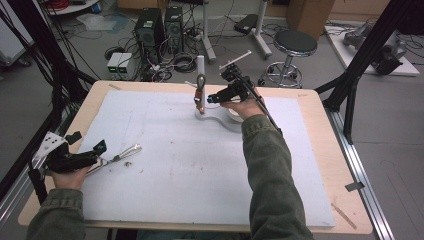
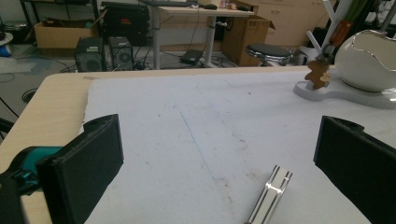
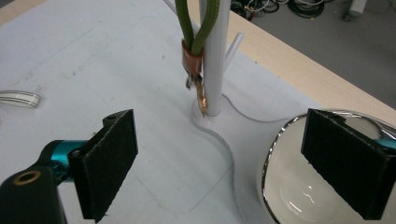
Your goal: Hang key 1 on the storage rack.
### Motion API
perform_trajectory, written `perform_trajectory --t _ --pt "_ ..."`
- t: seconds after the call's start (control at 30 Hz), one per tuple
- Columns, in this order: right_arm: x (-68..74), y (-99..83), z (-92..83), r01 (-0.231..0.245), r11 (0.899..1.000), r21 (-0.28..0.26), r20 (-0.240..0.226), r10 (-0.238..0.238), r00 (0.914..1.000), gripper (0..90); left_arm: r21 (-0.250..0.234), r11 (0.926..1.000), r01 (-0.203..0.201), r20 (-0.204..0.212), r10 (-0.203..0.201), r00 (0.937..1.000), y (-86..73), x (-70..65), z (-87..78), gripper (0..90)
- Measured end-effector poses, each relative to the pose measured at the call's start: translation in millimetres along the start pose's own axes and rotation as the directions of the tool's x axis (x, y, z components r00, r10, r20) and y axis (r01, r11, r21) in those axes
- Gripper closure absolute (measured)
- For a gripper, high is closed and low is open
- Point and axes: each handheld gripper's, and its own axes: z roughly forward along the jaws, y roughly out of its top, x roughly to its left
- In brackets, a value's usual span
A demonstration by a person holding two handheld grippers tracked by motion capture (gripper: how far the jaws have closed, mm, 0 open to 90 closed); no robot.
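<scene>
Jaws of the right gripper point(image 3: 219, 163) stand released, just short of a green looped keychain point(image 3: 200, 28) hanging on a white stand point(image 3: 215, 65) beside a white bowl point(image 3: 289, 186). Left gripper point(image 2: 219, 163) rests low on the tabletop point(image 1: 320, 107), jaws spread wide, a metal tool point(image 2: 273, 191) lying loose between them.

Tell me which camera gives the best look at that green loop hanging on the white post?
The right gripper view: the green loop hangs close up against the white post, its copper-coloured clasp plain. The high view shows it small and far. The left gripper view shows a brown pendant at the stand, the loop unclear.
</scene>
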Motion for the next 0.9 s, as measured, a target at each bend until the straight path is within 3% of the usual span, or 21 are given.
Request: perform_trajectory --t 0.1,0.2,0.27,0.37,0.5,0.9 --pt "-2.1 -8.1 -7.1 -0.003 1.0 -0.028 0.01 0.003 0.9999 0.5 -0.001 1.0 0.001 0.0 -0.001 1.0 -0.1 -0.3 0.2 1.8" --pt "-5.2 -16.9 -13.1 -0.013 1.0 -0.019 0.034 0.014 0.9993 0.5 -0.001 1.0 0.0 0.0 0.0 1.0 -0.1 -0.5 0.6 1.8" --pt "-8.6 -24.3 -19.6 -0.023 0.998 -0.05 0.037 0.025 0.999 0.5 -0.001 1.0 0.0 -0.001 0.0 1.0 -0.1 -0.5 0.7 1.8" --pt "-12.8 -33.5 -24.5 -0.045 0.998 -0.043 0.042 0.046 0.9981 0.5 0.002 1.0 -0.002 -0.003 0.002 1.0 -0.2 -0.1 1.3 1.8" --pt "-19.0 -50.9 -31.9 -0.078 0.994 -0.074 0.051 0.081 0.9954 0.5 0.001 1.0 -0.001 -0.003 0.001 1.0 -0.3 0.3 1.8 1.8" --pt "-24.5 -86.9 -47.3 -0.093 0.987 -0.132 0.081 0.105 0.9912 0.6 -0.006 0.9999 0.009 0.001 -0.009 1.0 -0.1 0.3 2.5 1.8"
